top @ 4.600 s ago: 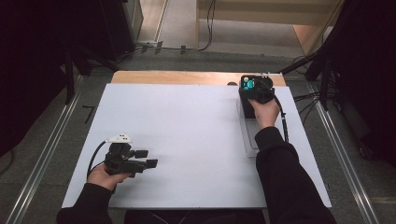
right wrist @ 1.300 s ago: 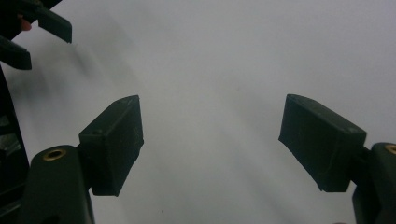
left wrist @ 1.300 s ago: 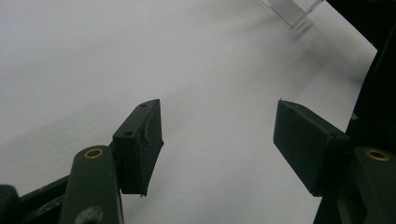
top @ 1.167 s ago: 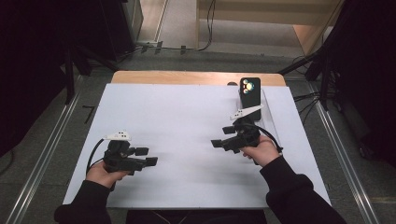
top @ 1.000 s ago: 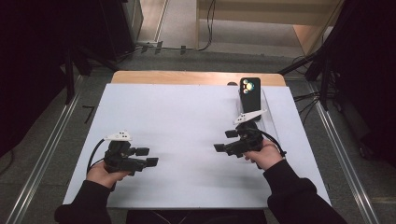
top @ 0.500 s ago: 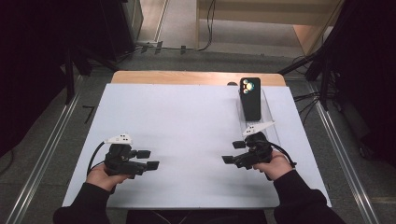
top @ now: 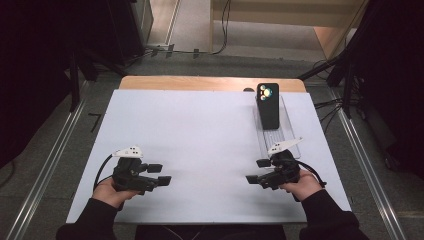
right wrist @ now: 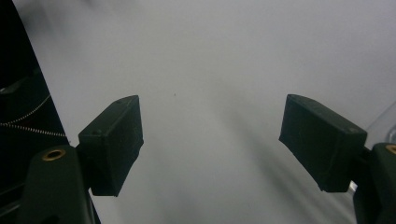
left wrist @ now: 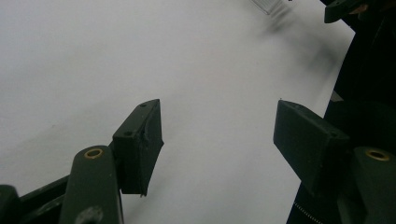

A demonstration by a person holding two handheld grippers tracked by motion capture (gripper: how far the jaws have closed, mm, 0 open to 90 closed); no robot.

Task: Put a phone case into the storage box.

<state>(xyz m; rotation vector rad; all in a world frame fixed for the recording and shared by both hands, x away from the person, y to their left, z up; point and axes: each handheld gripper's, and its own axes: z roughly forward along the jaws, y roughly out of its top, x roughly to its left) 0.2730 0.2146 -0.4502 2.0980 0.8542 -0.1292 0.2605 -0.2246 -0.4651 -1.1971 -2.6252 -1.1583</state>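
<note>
both sets of jaws stand apart with nothing between them, only bare white table top showing through the gaps. left gripper [top: 161,174] sits in the person's left hand [top: 112,190] near the front left of the table [top: 200,130], tips pointing toward the middle of the table; in the left gripper view [left wrist: 219,140] its two black pads are wide of each other and hold nothing, the white surface lying under and beyond them. right gripper [top: 256,171] is in the right hand [top: 300,187] at the front right, tips pointing across at the other gripper; in the right gripper view [right wrist: 212,140] the pads are likewise released, blank white surface between. grey three-cornered plates sit on top of both, cables trailing back toward the sleeves.

phone [top: 268,106] stands propped on a clear stand [top: 287,137], well beyond the right gripper's jaws and off to their side, not between them and not touched. its back faces the camera, lens cluster at the top end. the near end of the clear stand lies just beside the right gripper's body. the phone is far off from the left jaws, across the table. far corner of the left gripper view shows a bit of the other gripper and the clear stand's edge [left wrist: 268,4].
</note>
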